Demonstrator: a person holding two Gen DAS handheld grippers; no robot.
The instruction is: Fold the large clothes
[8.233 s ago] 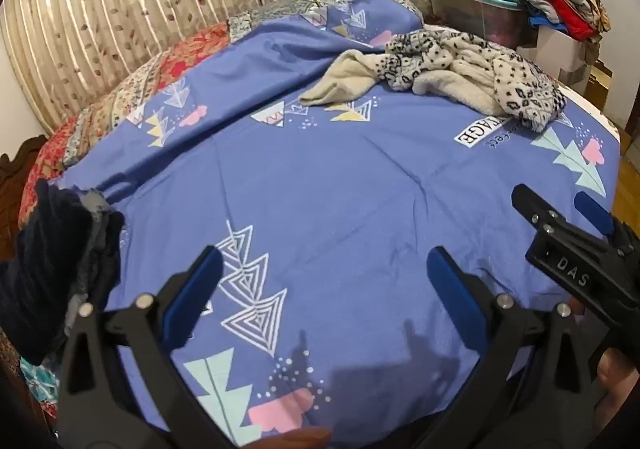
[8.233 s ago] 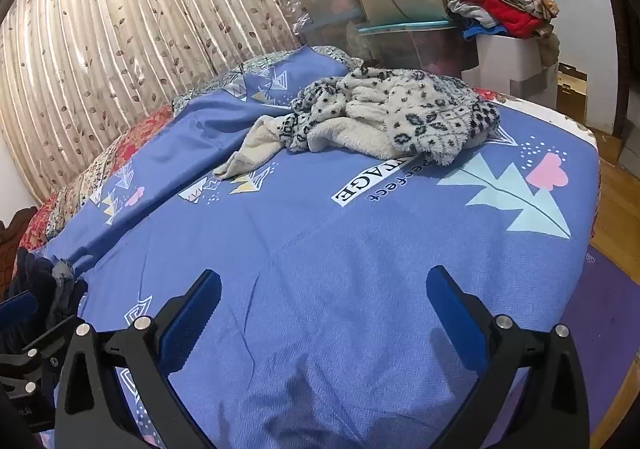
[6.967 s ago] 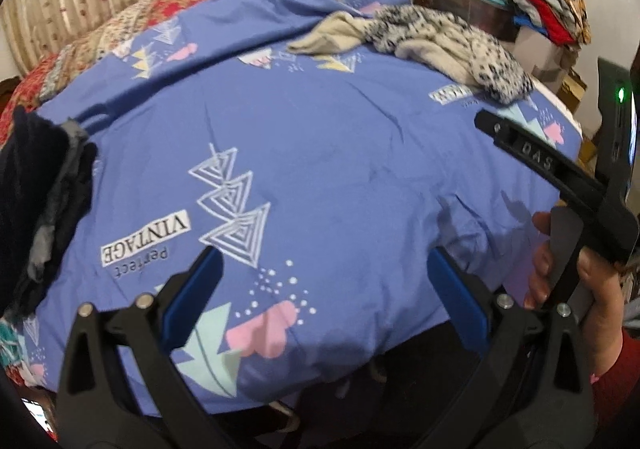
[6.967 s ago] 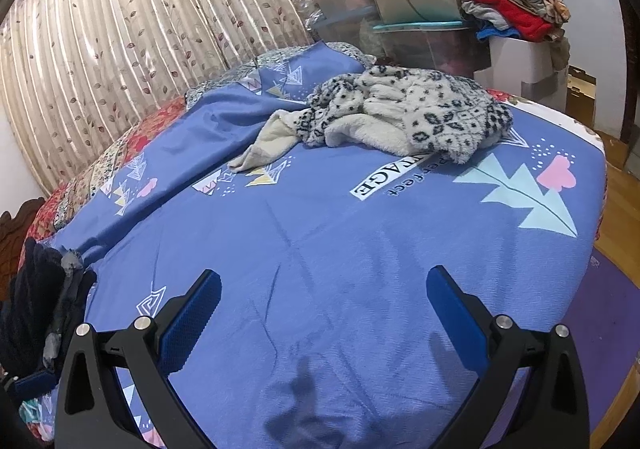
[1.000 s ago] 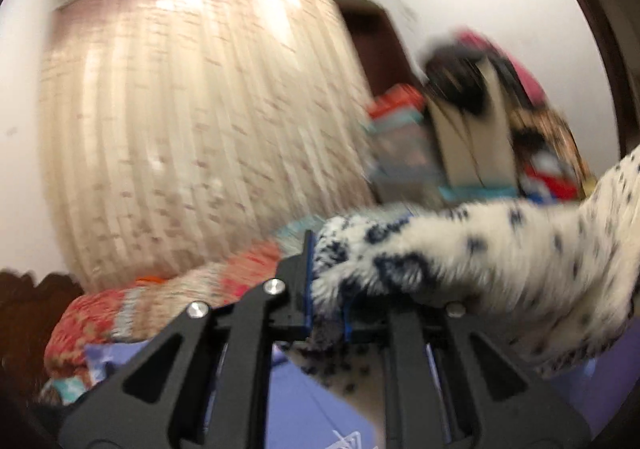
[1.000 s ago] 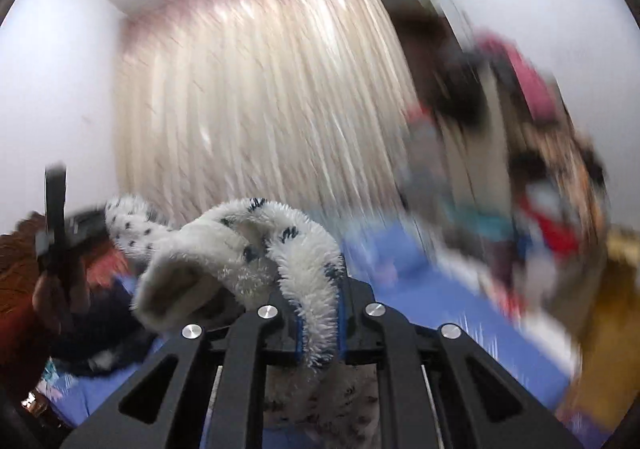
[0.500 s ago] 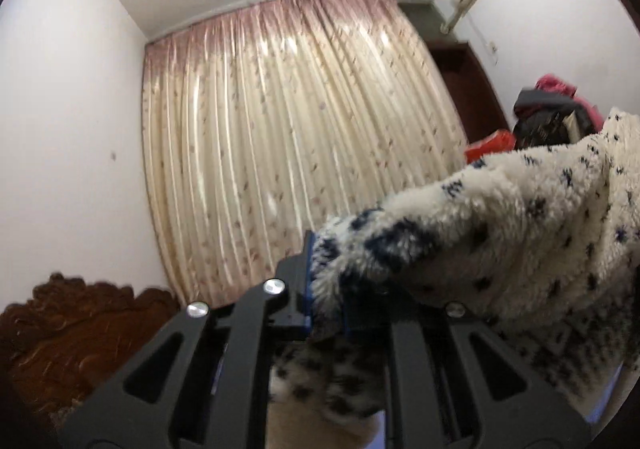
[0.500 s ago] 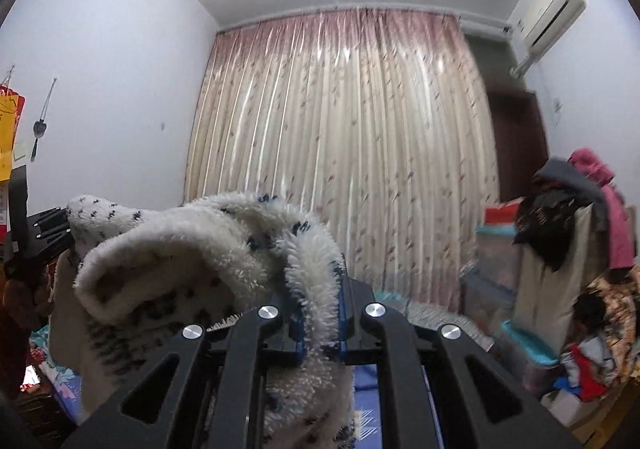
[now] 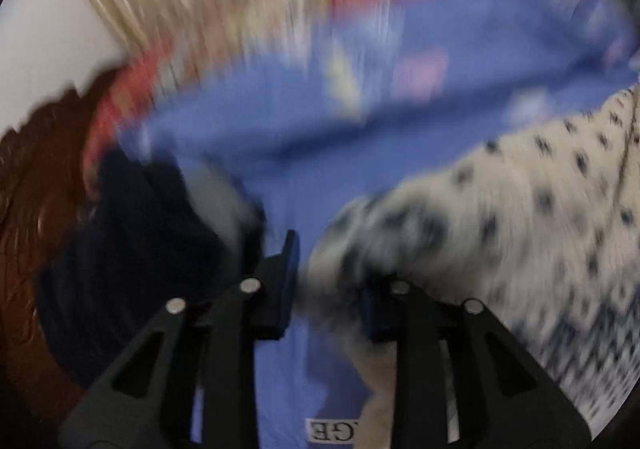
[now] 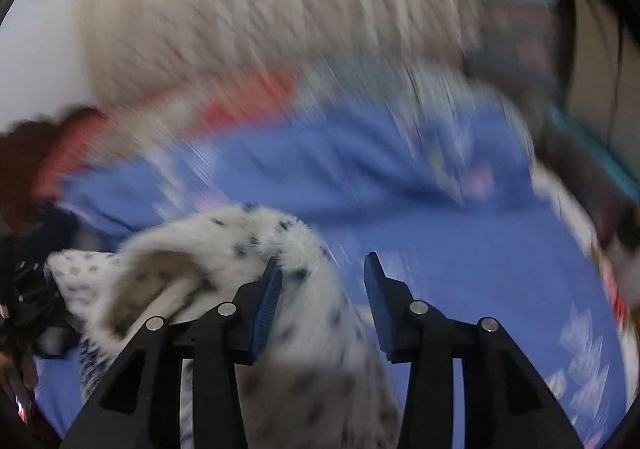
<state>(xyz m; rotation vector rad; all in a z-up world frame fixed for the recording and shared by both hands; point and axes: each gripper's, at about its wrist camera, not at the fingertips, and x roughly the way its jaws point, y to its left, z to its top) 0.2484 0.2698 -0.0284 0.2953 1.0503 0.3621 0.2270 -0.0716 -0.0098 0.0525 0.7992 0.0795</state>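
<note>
While both tools' jaws are opening, spotted fleece garment [image 9: 520, 209] stretches lower centre to right edge over the blue bed [image 9: 320, 153], left tool [image 9: 326, 273] and right tool [image 10: 320, 281] each touching it with one pad.

both views smearing with heavy motion blur — curtain [image 10: 280, 9] and blue bedsheet [image 9: 320, 169] streaking; gripper frames staying sharp; fisheye edges bending, dark vignette corners; soft even indoor light.
</note>
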